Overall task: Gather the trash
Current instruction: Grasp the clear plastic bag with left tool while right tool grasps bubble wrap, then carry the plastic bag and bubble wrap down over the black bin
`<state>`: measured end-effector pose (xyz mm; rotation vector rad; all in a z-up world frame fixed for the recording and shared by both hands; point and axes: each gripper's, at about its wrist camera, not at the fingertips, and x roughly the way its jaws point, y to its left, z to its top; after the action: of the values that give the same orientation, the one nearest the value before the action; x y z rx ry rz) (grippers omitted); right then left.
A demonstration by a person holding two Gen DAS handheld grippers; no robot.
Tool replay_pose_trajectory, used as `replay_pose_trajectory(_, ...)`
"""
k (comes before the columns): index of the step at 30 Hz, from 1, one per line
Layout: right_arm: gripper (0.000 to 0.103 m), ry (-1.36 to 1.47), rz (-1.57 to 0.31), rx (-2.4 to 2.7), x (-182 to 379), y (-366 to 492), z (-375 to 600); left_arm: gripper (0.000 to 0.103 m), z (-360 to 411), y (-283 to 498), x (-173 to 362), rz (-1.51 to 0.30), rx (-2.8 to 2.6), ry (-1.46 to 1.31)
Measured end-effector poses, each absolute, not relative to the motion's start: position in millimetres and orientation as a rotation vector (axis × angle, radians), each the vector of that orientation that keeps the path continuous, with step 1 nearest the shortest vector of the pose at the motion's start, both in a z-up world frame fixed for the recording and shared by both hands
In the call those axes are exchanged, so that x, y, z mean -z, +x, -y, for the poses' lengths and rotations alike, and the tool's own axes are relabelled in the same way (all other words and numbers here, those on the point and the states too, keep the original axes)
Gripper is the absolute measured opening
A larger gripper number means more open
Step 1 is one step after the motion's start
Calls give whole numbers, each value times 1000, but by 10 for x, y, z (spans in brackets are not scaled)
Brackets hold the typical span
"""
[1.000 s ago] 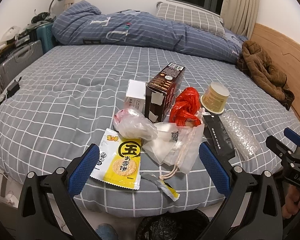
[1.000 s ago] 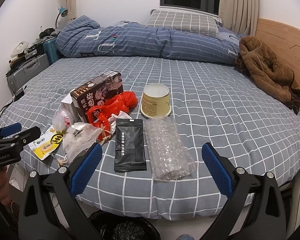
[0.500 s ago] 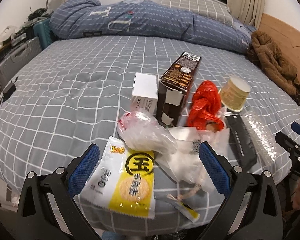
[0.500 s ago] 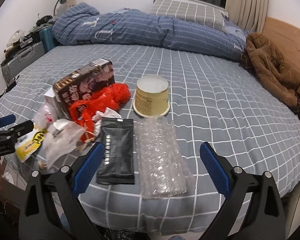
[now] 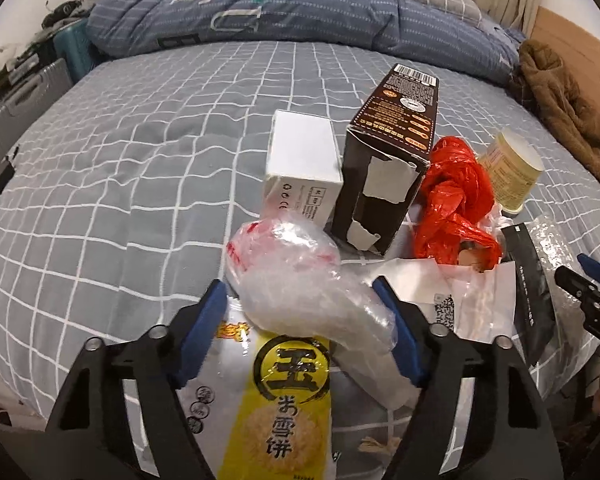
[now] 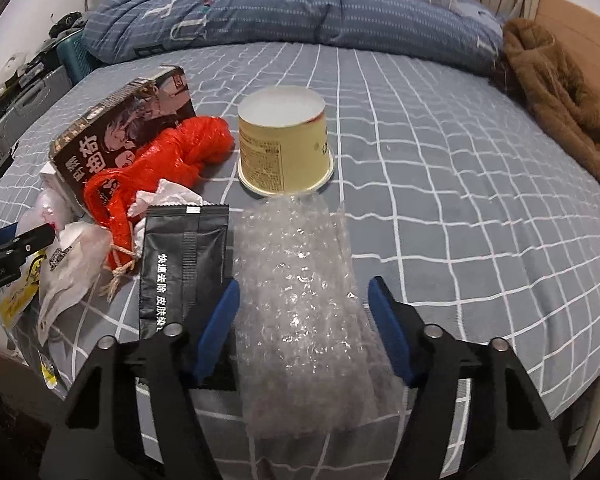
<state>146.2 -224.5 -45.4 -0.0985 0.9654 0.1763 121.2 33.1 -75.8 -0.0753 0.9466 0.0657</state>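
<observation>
Trash lies on a grey checked bed [image 5: 120,168]. My left gripper [image 5: 300,320] is open, its blue pads on either side of a crumpled clear plastic bag [image 5: 296,280] that lies over a yellow snack packet [image 5: 284,412]. Behind stand a white box [image 5: 304,164], a dark carton [image 5: 392,160] and a red plastic bag [image 5: 456,196]. My right gripper [image 6: 304,316] is open around a sheet of bubble wrap [image 6: 300,300]. Beside it lie a black sachet [image 6: 180,264], an upturned yellow paper cup [image 6: 284,148] and the red bag [image 6: 160,168].
A folded blue duvet [image 6: 260,8] and a pillow lie at the head of the bed. A brown coat [image 6: 560,92] lies at the right by the wooden headboard. Suitcases [image 5: 24,96] stand left of the bed. The right gripper shows in the left wrist view [image 5: 588,292].
Both grippers have moved forward and down over the bed edge. Their jaws have narrowed around the clear bag and the bubble wrap. The bin below has dropped out of view.
</observation>
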Motion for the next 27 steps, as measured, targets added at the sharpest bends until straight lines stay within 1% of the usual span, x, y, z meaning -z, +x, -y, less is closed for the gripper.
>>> replay_pose_trajectory(1,56,-94,-971,-179,470,1469,2247,65,-340,1218,770,-948,-62,-81)
replay_pose_trajectory(5,45,-82,-995,-175,532,1490,2273,59,-370,1212,776,-944,-66,-91)
replay_pose_trajectory(9,34,-66,-1001,-175,542,1506,2290,55,-404,1188,756,-934,-69,-111)
replay_pose_trajectory(12,27,-54,-1000,-187,521,1495,2294,54,-398,1169,721,-926,-73,-107)
replay_pose_trajectory(16,25,-67,-981,-181,456,1458,2277,53,-391,1139,660,-913,-76,-107)
replay_pose_trajectory(27,25,-54,-921,-183,176,1345,2265,53,-348,1059,421,-867,-70,-110)
